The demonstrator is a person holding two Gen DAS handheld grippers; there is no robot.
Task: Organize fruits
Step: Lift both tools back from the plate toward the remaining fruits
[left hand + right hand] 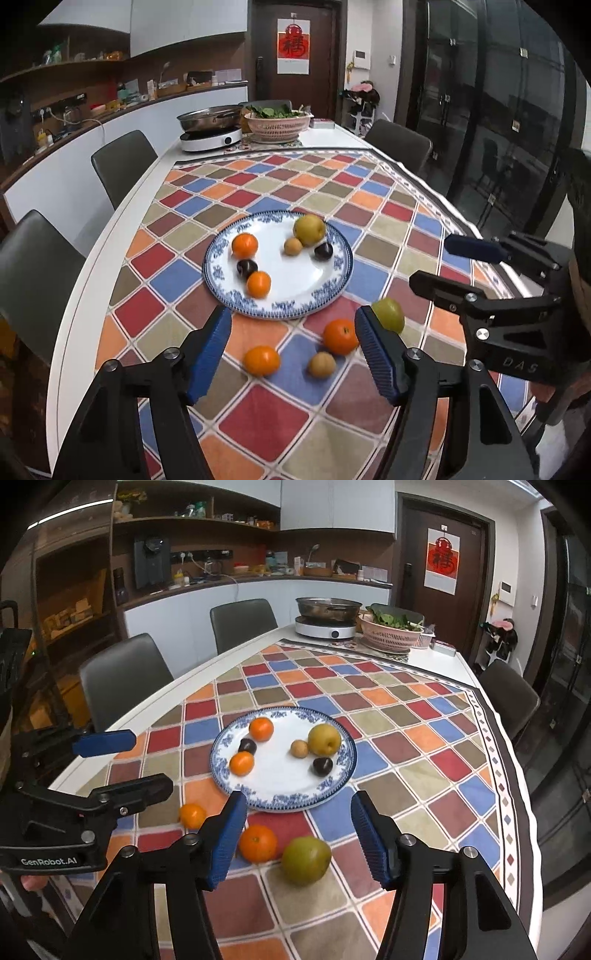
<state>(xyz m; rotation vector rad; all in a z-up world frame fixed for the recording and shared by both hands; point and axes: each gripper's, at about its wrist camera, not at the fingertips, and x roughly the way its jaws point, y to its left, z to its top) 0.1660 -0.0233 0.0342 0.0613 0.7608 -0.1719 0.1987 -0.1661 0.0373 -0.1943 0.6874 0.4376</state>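
A blue-and-white plate (218,273) sits mid-table and holds two oranges, two dark plums, a yellow pear (309,229) and a small tan fruit. In front of it, on the checked cloth, lie two oranges (261,360) (340,336), a tan fruit (322,364) and a green pear (388,315). My left gripper (291,312) hangs open over these loose fruits with nothing between its pads. My right gripper (298,799) is open too, above an orange (258,843) and the green pear (306,859). Each gripper shows in the other's view: the right gripper (430,260) and the left gripper (153,760).
At the far end of the table stand an induction cooker with a steel pot (210,118) and a pink basket of greens (277,123). Grey chairs (123,162) line both long sides. The table edge runs close on the right (517,775).
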